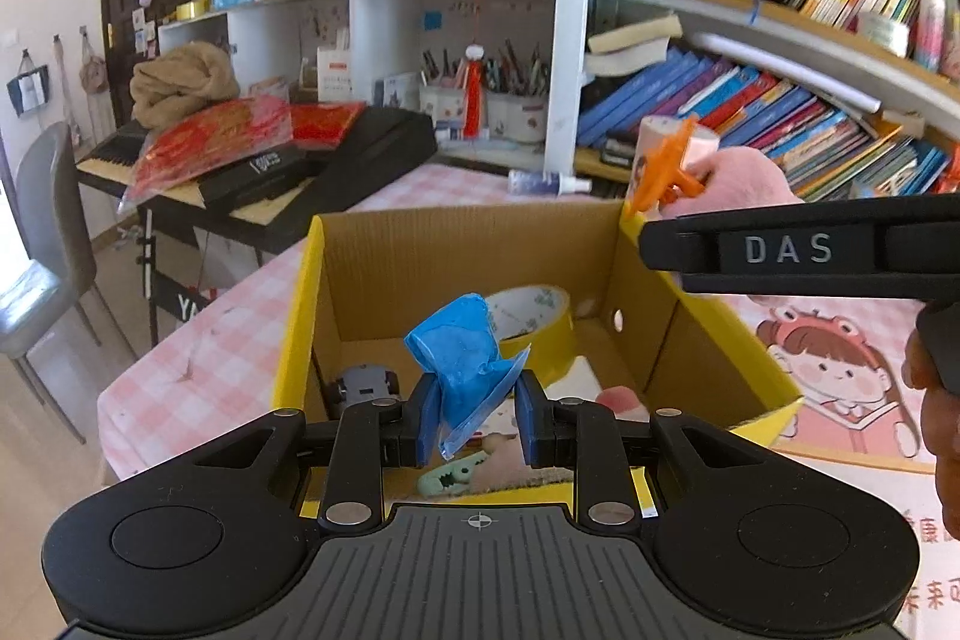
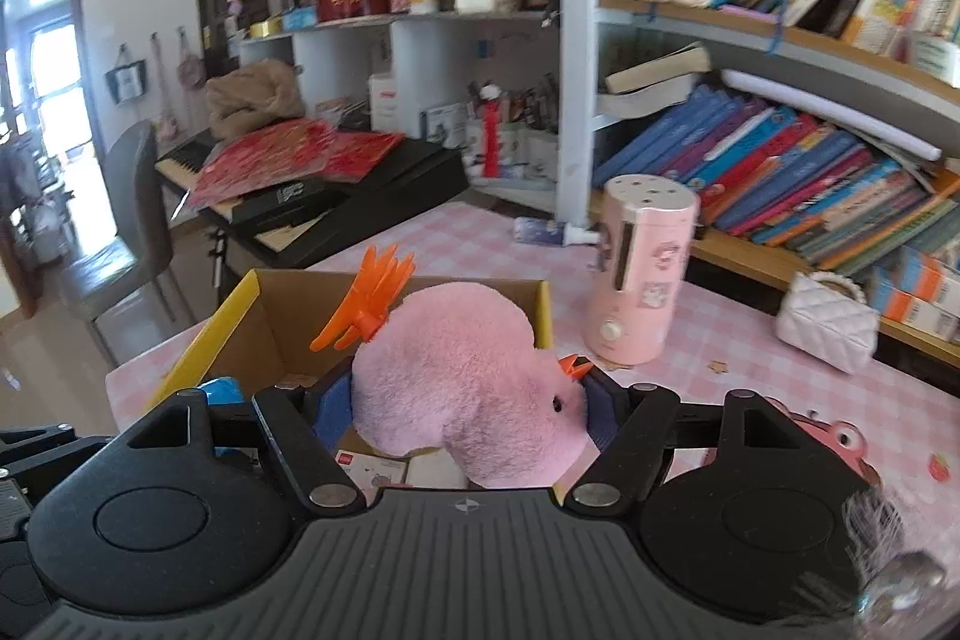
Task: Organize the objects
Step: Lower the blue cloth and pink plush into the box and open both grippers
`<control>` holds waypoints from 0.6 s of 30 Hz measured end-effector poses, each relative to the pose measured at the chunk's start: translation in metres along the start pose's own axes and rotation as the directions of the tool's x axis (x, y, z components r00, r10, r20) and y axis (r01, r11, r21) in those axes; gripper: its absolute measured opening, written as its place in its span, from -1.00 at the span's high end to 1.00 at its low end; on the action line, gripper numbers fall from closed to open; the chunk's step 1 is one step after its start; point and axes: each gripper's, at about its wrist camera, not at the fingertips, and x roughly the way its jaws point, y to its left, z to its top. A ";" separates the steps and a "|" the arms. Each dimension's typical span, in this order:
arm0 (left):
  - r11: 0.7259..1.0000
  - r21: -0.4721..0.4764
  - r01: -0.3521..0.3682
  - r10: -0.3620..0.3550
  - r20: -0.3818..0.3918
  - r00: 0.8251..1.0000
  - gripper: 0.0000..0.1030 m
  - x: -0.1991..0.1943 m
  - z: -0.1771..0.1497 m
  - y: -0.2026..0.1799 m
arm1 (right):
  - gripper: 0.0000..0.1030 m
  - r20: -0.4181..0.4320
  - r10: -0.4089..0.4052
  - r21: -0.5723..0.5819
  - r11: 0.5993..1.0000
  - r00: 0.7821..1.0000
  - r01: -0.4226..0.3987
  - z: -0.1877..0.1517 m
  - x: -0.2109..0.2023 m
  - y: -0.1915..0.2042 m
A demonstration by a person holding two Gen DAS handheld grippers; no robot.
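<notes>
A yellow-edged cardboard box (image 1: 354, 244) stands open on the pink checked table (image 1: 198, 370). My left gripper (image 1: 474, 421) is shut on a crumpled blue plastic packet (image 1: 462, 358), held just above the box's near side. Inside the box lie a yellow tape roll (image 1: 540, 316), a small grey toy car (image 1: 363, 385) and a green clip (image 1: 453, 478). My right gripper (image 2: 465, 415) is shut on a pink plush toy (image 2: 462, 388) with orange spikes (image 2: 372, 304), over the box (image 2: 270, 316). The plush (image 1: 738, 178) and that gripper's black body show at the right of the left wrist view.
A pink cylinder with stickers (image 2: 645, 274) stands on the table right of the box, a white quilted purse (image 2: 828, 322) beyond it. Bookshelves (image 2: 780, 160) rise behind. A keyboard piled with red packets (image 1: 240, 148) and a grey chair (image 1: 48, 232) lie to the left.
</notes>
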 end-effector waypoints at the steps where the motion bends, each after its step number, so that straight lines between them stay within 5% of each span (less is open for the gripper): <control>1: 1.000 0.003 -0.006 0.006 -0.010 1.000 0.52 0.004 0.001 -0.001 | -0.38 -0.009 0.011 -0.007 1.000 1.000 -0.011 0.001 0.006 -0.001; 18: 0.997 0.000 -0.081 0.080 -0.153 0.985 0.52 0.044 -0.002 -0.011 | -0.39 -0.175 0.128 -0.115 0.982 0.976 -0.150 -0.004 0.077 -0.005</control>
